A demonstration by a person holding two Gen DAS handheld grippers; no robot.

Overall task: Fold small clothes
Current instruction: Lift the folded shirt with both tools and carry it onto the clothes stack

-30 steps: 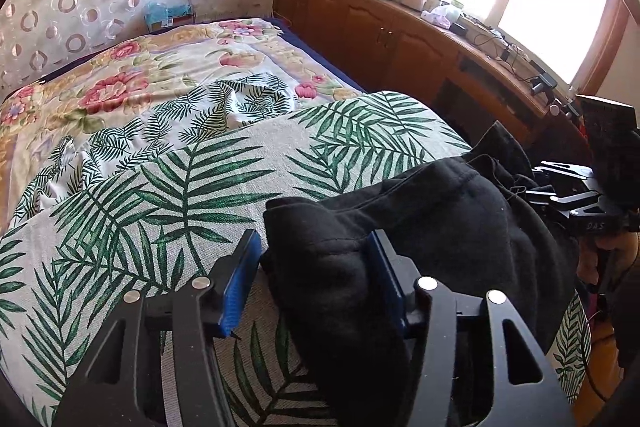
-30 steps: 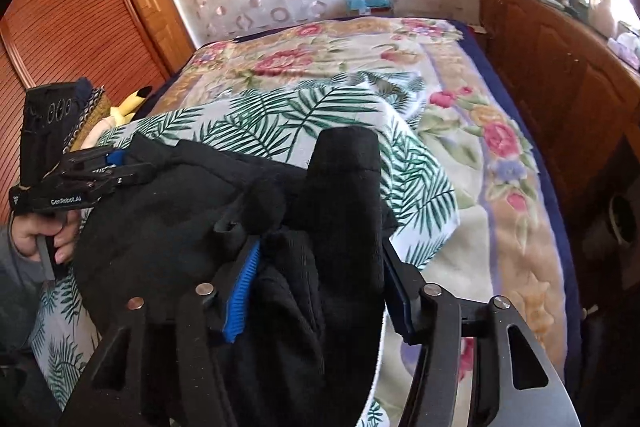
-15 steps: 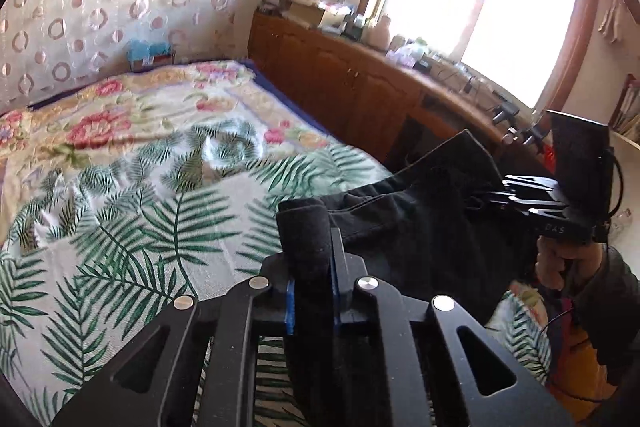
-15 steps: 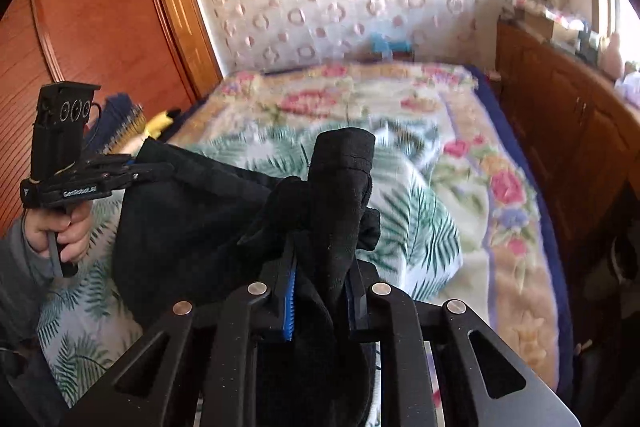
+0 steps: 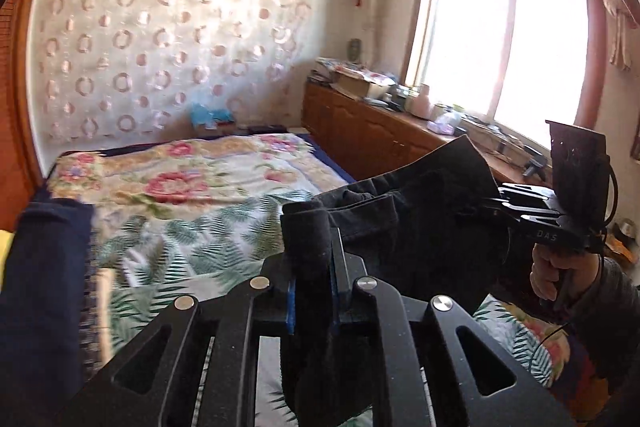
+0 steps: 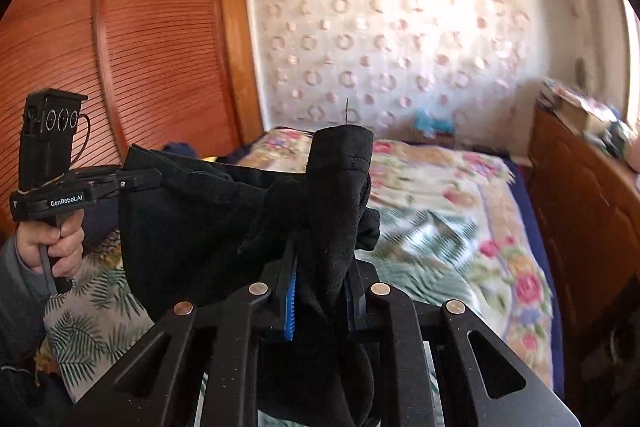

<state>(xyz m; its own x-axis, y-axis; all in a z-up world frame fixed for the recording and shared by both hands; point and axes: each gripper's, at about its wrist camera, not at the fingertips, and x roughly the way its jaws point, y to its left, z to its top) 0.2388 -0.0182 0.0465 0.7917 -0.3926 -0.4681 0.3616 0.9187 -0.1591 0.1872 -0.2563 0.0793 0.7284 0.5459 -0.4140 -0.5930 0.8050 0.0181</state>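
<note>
A black garment (image 5: 420, 223) hangs in the air above the bed, stretched between my two grippers. My left gripper (image 5: 312, 291) is shut on one edge of it, a rolled hem sticking up between the blue pads. In the right wrist view my right gripper (image 6: 320, 291) is shut on the other edge of the black garment (image 6: 188, 223), a folded end poking up past the fingers. Each view shows the other gripper across the cloth: the right gripper (image 5: 504, 201) at the right, the left gripper (image 6: 148, 179) at the left, both clamped on the fabric.
Below lies the bed (image 5: 192, 187) with a floral and palm-leaf cover. A dark blue cloth (image 5: 44, 287) sits at the left edge. A wooden cabinet (image 5: 380, 143) with clutter runs under the window on the right. A slatted wooden wardrobe (image 6: 120, 47) stands on the left.
Both grippers went from open around the garment's edges to shut on them, then rose and tilted up, lifting the black garment off the bed.
</note>
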